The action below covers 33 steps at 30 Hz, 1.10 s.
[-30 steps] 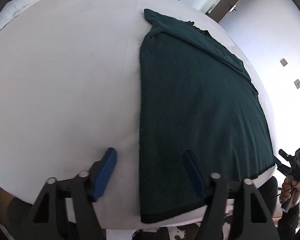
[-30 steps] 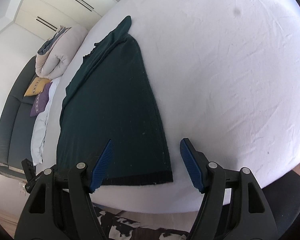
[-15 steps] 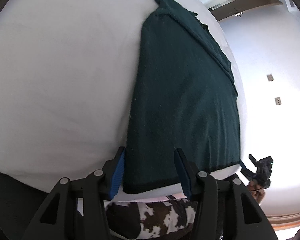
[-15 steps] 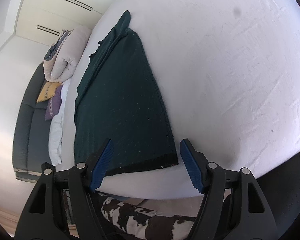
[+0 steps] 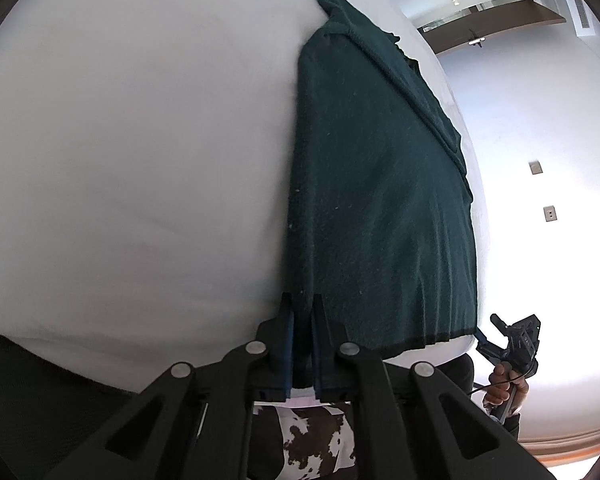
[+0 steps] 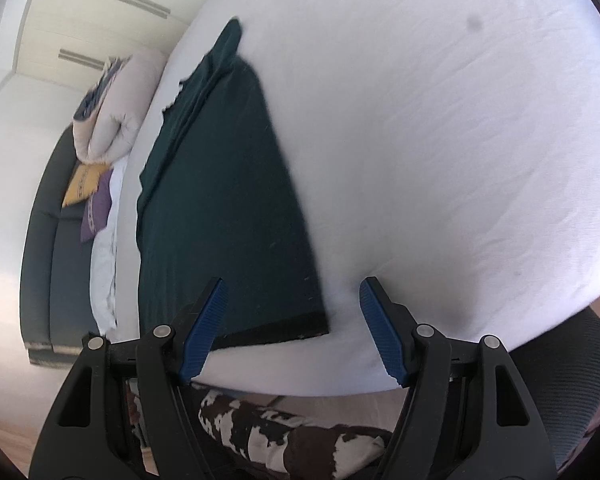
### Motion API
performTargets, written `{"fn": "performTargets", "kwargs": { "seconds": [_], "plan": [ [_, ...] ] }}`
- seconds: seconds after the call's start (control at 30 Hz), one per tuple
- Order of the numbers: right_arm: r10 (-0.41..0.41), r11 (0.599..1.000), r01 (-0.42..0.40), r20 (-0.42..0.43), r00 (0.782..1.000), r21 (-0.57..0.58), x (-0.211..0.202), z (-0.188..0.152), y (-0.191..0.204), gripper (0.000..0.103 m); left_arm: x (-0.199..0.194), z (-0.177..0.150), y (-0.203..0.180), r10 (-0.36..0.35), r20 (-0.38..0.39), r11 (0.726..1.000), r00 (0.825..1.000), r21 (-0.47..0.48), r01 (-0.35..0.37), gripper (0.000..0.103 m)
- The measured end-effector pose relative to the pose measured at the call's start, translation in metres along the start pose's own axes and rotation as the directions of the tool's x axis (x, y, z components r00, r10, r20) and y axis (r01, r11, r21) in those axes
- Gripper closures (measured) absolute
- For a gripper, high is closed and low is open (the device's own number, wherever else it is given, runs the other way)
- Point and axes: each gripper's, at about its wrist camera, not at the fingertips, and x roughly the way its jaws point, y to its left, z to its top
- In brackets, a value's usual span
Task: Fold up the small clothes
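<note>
A dark green knitted garment (image 5: 376,200) lies folded lengthwise on a white bed (image 5: 140,160), its black-edged hem at the near edge. My left gripper (image 5: 302,308) is shut on the hem's near left corner, the cloth pinched between the blue pads. In the right wrist view the same garment (image 6: 228,208) shows with its hem's right corner (image 6: 320,324) lying between the spread fingers of my right gripper (image 6: 292,292), which stands open, its pads apart from the cloth. The right gripper (image 5: 512,344) also shows at the left view's lower right, in a person's hand.
A dark sofa (image 6: 48,240) with yellow and purple cushions and a rolled duvet (image 6: 112,116) stands beyond the bed's left side. A cow-patterned rug (image 6: 284,436) lies on the floor below the bed's near edge. The bed's white sheet (image 6: 440,140) stretches to the right.
My left gripper has moved in onto the hem's left corner and closed on it. The right gripper has stayed open, now tilted slightly closer to the hem's right corner.
</note>
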Motion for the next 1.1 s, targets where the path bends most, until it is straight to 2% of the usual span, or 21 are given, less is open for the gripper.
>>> {"fn": "performTargets", "kwargs": {
  "seconds": [0.13,0.2,0.27,0.33,0.43,0.5,0.6,0.83,0.9,1.1],
  "plan": [
    [0.037,0.999,-0.037,-0.055,0.998,-0.002,0.015,0.003,0.007,0.038,-0.004,-0.001,0.003,-0.018,0.008,1.0,1.0,-0.004,0.018,0.096],
    [0.048,0.999,-0.047,-0.062,0.997,0.004,0.021,0.006,0.007,0.048,-0.005,-0.002,0.005,-0.026,0.011,1.0,1.0,-0.005,0.026,0.096],
    [0.06,0.998,-0.058,-0.063,0.996,0.031,0.024,0.006,0.003,0.069,-0.007,-0.003,0.007,-0.037,0.017,0.999,0.999,-0.01,0.037,0.097],
    [0.069,0.997,-0.066,-0.067,0.995,0.046,0.027,0.004,0.0,0.077,-0.009,-0.005,0.009,-0.045,0.021,0.999,0.999,-0.014,0.045,0.097],
    [0.049,0.999,-0.047,-0.069,0.996,0.024,0.028,-0.001,0.001,0.095,-0.01,-0.006,0.01,-0.055,0.024,0.998,0.998,-0.018,0.055,0.097],
    [0.039,0.999,-0.038,-0.069,0.997,0.007,0.028,-0.003,0.005,0.097,-0.014,-0.007,0.01,-0.079,0.028,0.997,0.997,-0.016,0.079,0.097],
    [0.054,0.998,-0.056,-0.058,0.997,-0.027,0.025,-0.001,0.017,0.098,-0.024,-0.006,0.002,-0.151,0.05,0.988,0.987,-0.018,0.152,0.097],
    [0.153,0.982,-0.15,0.019,0.988,-0.119,0.019,0.035,0.072,0.098,-0.058,0.021,-0.024,-0.284,0.165,0.958,0.944,-0.001,0.288,0.097],
    [0.164,0.978,-0.158,0.031,0.986,-0.135,0.022,0.05,0.089,0.098,-0.064,0.035,-0.031,-0.3,0.189,0.953,0.935,0.01,0.304,0.098],
    [0.178,0.974,-0.161,0.104,0.978,-0.157,0.036,0.11,0.131,0.098,-0.062,0.088,-0.049,-0.313,0.235,0.948,0.92,0.025,0.316,0.097]
  ]
}}
